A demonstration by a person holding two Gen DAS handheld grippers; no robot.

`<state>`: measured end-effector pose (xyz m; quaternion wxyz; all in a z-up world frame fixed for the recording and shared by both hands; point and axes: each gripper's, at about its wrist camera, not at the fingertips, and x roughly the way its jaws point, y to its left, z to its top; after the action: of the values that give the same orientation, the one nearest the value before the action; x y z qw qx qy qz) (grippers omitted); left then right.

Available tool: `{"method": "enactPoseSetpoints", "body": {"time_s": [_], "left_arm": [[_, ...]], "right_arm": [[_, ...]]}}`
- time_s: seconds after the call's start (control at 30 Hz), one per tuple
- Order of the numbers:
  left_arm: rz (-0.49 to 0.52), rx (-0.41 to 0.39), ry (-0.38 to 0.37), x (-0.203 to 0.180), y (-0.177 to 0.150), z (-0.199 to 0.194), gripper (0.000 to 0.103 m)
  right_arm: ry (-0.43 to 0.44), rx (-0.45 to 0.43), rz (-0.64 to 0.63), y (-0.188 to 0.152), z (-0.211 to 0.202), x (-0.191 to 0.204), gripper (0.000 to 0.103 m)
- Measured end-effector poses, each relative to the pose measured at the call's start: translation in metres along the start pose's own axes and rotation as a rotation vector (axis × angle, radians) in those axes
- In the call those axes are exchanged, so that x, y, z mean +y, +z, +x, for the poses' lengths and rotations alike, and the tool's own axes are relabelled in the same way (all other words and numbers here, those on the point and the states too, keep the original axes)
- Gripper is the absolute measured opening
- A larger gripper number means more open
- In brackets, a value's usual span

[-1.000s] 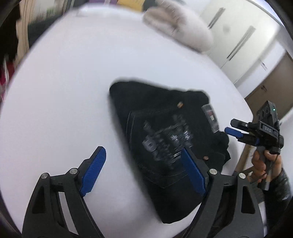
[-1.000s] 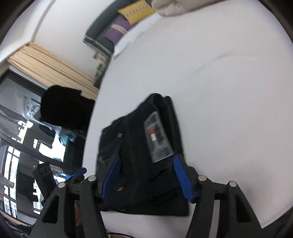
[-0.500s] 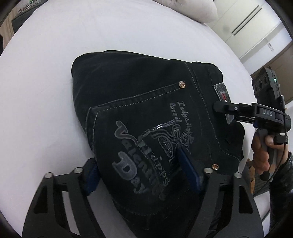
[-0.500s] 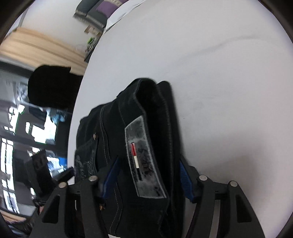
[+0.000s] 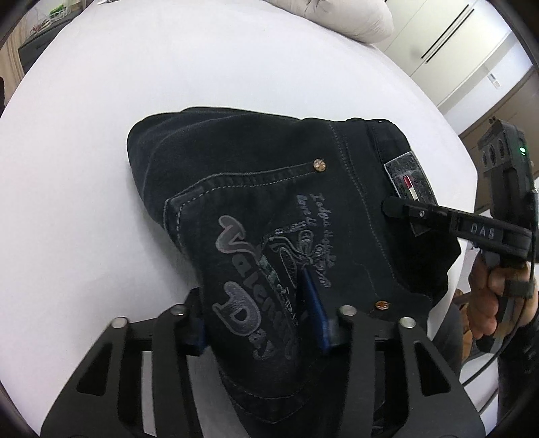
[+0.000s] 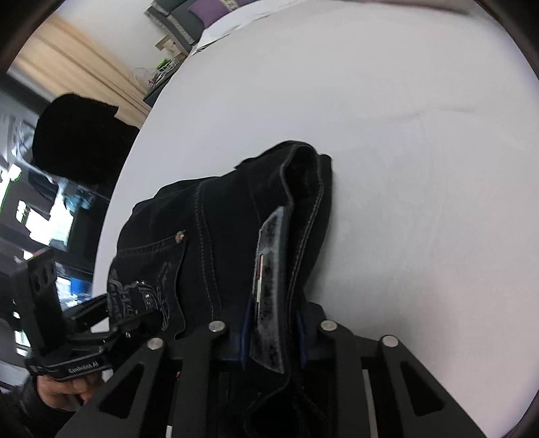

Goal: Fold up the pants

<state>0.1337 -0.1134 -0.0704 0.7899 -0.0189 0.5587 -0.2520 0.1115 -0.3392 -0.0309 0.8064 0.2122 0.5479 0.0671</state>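
Both clamped: left gripper (image 5: 259,313) on the folded black denim pants (image 5: 269,209) at the printed pocket, right gripper (image 6: 273,333) on the grey waistband patch (image 6: 269,269), over white bedding (image 5: 134,84).

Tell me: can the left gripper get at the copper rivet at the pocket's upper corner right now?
Probably not: the left gripper is shut on the black jeans near the printed pocket, and must release first. The rivet itself lies uncovered.

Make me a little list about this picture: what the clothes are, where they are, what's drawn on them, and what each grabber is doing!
clothes: folded black pants
where: on a white bed
drawing: grey lettering on the back pocket
label: grey waistband patch
left gripper: fingers closed on the pocket side
right gripper: fingers closed on the waistband at the patch
nearby: pillow at the far end
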Motion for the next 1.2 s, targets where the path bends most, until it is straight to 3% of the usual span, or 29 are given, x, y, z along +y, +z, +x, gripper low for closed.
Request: {"method": "enactPoseSetpoints", "body": {"time_s": [0.37, 0.53, 0.67, 0.93, 1.1, 1.2], "left_arm": [[-0.053, -0.035, -0.075, 0.017, -0.002, -0.027, 0.022], [-0.081, -0.104, -0.084, 0.039, 0.008, -0.063, 0.022], [-0.061, -0.176, -0.044, 0.069, 0.032, -0.097, 0.022], [-0.020, -0.283, 0.073, 0.149, 0.102, -0.139, 0.022], [-0.055, -0.264, 0.053, 0.214, 0.130, -0.118, 0.022], [-0.077, -0.221, 0.041, 0.247, 0.137, -0.077, 0.023]], "right_arm": [[-0.047, -0.080, -0.077, -0.007, -0.033, 0.048, 0.020], [0.009, -0.110, -0.103, 0.010, -0.048, 0.076, 0.019], [0.076, -0.126, -0.116, 0.042, -0.045, 0.102, 0.019], [0.243, -0.138, -0.103, 0.137, 0.010, 0.157, 0.019], [0.292, -0.086, -0.037, 0.179, 0.071, 0.157, 0.019], [0.301, -0.019, 0.034, 0.191, 0.114, 0.138, 0.020]]}}
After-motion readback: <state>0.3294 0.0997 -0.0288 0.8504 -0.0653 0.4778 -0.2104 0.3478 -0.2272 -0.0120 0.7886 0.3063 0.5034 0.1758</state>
